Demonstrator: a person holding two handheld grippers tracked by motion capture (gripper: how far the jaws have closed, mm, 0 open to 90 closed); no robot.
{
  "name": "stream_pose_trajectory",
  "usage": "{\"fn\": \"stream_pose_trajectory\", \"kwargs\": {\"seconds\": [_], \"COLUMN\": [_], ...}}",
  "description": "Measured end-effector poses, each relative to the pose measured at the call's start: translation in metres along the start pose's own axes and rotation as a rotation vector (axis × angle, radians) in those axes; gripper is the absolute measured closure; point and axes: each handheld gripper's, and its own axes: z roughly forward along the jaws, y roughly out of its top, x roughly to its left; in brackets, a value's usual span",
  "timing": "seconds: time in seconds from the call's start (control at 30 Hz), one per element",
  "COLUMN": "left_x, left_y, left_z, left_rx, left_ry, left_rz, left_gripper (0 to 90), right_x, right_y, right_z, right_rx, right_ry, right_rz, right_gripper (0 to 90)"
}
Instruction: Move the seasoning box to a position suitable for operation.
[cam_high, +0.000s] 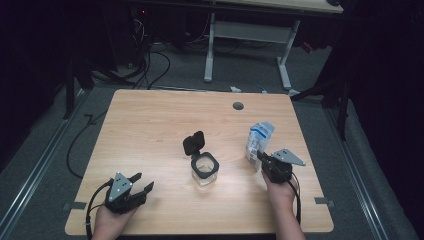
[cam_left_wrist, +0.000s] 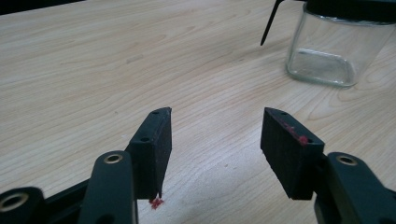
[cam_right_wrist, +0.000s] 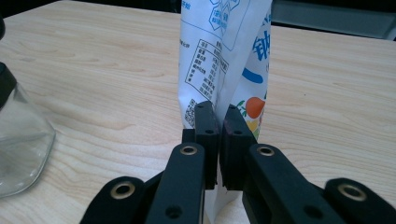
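The left tongs (cam_high: 140, 186) sit near the front left corner of the tabletop (cam_high: 150, 120), held in the person's left hand (cam_high: 112, 217). Their two black jaws are wide apart and hold nothing. There is bare wood all around them, and lots of open room toward the left edge and the back.

The right tongs (cam_high: 261, 159) are near the front right corner, held in the right hand (cam_high: 281, 192). Their jaws are pressed together on the lower edge of a white and blue bag (cam_high: 259, 140). The bag stands up tall, close to the right edge. In the right gripper view the bag (cam_right_wrist: 224, 60) has a small table of tiny print, a square code and a little picture with orange on it. The words are too small to read.

In the middle of the tabletop, a bit toward the front, stands a clear glass jar (cam_high: 205, 172) with a black rim. Its black lid (cam_high: 194, 143) is flipped open and sticks up behind it. The jar sits between the two tongs, well apart from each.

Farther back the wood is bare. A small round grey hole (cam_high: 238, 106) is near the back edge.
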Motion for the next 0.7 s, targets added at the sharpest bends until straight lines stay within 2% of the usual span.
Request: {"fn": "stream_pose_trajectory", "kwargs": {"seconds": [0.17,0.37,0.57,0.7], "left_x": [-0.001,0.0,0.0,-0.001], "left_y": [-0.001,-0.001,0.0,-0.001], "left_z": [0.0,0.001,0.001,0.001], "left_rx": [0.003,0.008,0.004,0.007], "left_ry": [-0.006,-0.008,-0.008,-0.011], "left_rz": [0.004,-0.005,-0.01,-0.007], "left_gripper": [43.8,43.7,43.7,43.6], "right_x": [0.005,0.007,0.004,0.005], "right_y": [0.006,0.009,0.011,0.013], "right_z": [-0.005,-0.009,-0.014,-0.017], "right_rx": [0.029,0.036,0.068,0.087], "right_ry": [0.017,0.052,0.073,0.083], "right_rz": [-0.057,-0.056,-0.04,-0.06], "right_gripper": [88.2,88.4,88.6,88.6]}}
